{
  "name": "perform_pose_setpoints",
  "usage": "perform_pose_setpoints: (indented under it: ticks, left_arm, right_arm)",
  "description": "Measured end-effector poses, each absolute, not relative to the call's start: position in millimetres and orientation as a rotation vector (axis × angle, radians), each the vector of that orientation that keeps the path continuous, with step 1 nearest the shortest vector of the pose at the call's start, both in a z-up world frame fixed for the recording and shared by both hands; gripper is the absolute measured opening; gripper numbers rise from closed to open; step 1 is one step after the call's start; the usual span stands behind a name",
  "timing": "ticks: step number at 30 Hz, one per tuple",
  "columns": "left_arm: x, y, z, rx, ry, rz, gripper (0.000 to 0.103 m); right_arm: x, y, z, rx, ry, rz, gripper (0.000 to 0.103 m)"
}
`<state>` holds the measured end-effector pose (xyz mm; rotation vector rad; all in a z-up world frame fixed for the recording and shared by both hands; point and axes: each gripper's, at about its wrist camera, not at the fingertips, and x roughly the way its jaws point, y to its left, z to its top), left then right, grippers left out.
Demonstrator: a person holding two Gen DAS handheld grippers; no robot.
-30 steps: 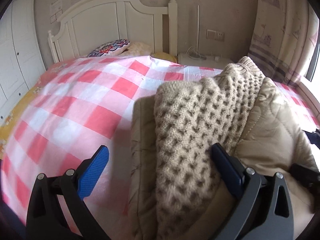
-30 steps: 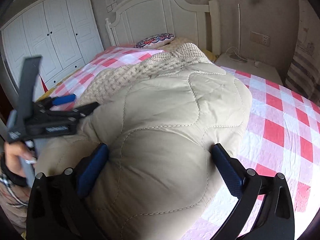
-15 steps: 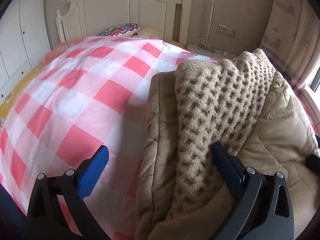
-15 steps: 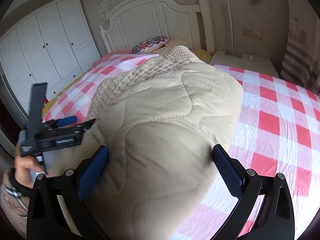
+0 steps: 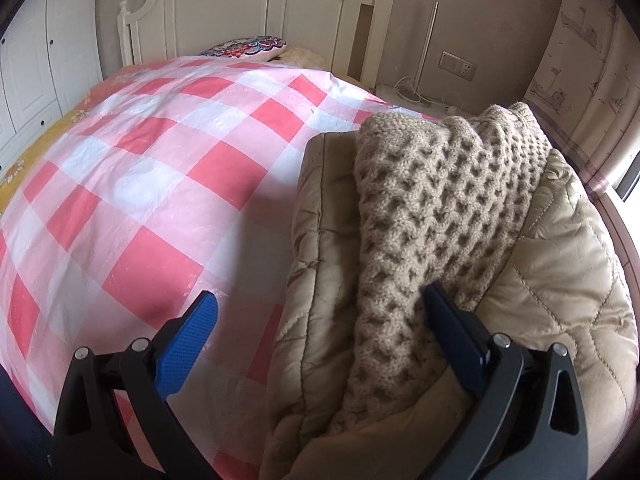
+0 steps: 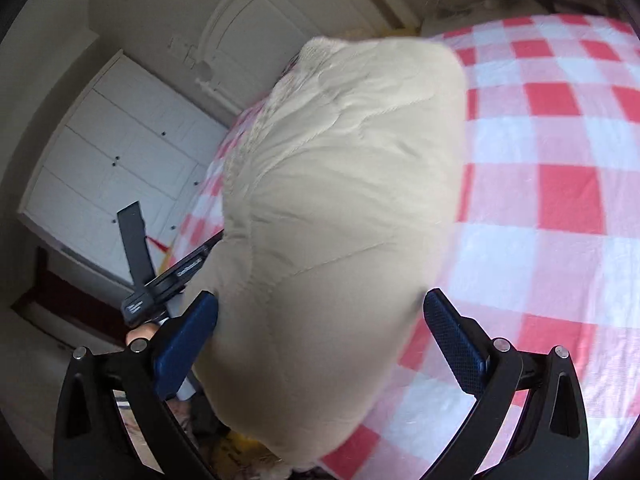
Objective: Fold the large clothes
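A folded beige quilted coat (image 5: pixel 560 280) with a chunky knitted collar (image 5: pixel 432 208) lies on the red-and-white checked bed cover (image 5: pixel 132 168). My left gripper (image 5: pixel 320 324) is open at the coat's near left edge, its right finger (image 5: pixel 452 332) resting on the knit, the left one over the cover. In the right wrist view the coat (image 6: pixel 344 216) fills the middle as a rounded bundle. My right gripper (image 6: pixel 320 332) is open, its fingers standing on either side of the bundle's near end. The left gripper's black body (image 6: pixel 168 276) and a hand show at the bundle's left side.
A white headboard (image 5: pixel 260 4) and a patterned pillow (image 5: pixel 244 46) are at the far end of the bed. A white wardrobe (image 6: pixel 116 160) stands on the left, a white bedside unit with cables (image 5: pixel 416 98) and a curtain (image 5: pixel 584 64) on the right.
The right wrist view has tilted sharply and swung over the bundle, with motion blur. The left gripper has drawn back and leftward, so more checked cover shows. Both grippers stay open.
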<state>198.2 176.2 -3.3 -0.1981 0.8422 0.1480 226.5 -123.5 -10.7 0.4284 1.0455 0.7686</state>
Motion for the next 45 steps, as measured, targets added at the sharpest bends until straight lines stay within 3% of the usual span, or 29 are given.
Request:
perform_pose_setpoints:
  ticks: [14,19,23,27,40,45]
  left_arm:
    - [199.3,189.5,-13.3,-0.304,0.844,0.085,0.101]
    - [202.4,191.9,-16.5,-0.331,0.838,0.089,0.101]
    - [201.3,196.5,-20.9,-0.383,0.814,0.07,0.101]
    - [204.5,188.0,-18.2,-0.379,0.774,0.071,0.101]
    - [311.6,41.0,16.3,-0.125,0.709,-0.025,0.099]
    - [338.8,2.2,4.2,-0.158,0.784,-0.059,0.101]
  right_arm:
    - [250.3,-126.0,-28.8,0.588,1.126,0.741,0.099]
    - [254.1,-124.7,-33.4,0.617,1.007,0.735,0.099]
    - [251.6,-128.4,-24.9,0.587,0.864,0.78,0.085]
    - [247.9,-136.1,-17.3,0.528,0.805,0.788,0.078]
    - [284.7,-252.5,27.0,0.443,0.648,0.517,0.076]
    - [304.4,-299.4,11.5,0.44,0.774,0.35,0.086]
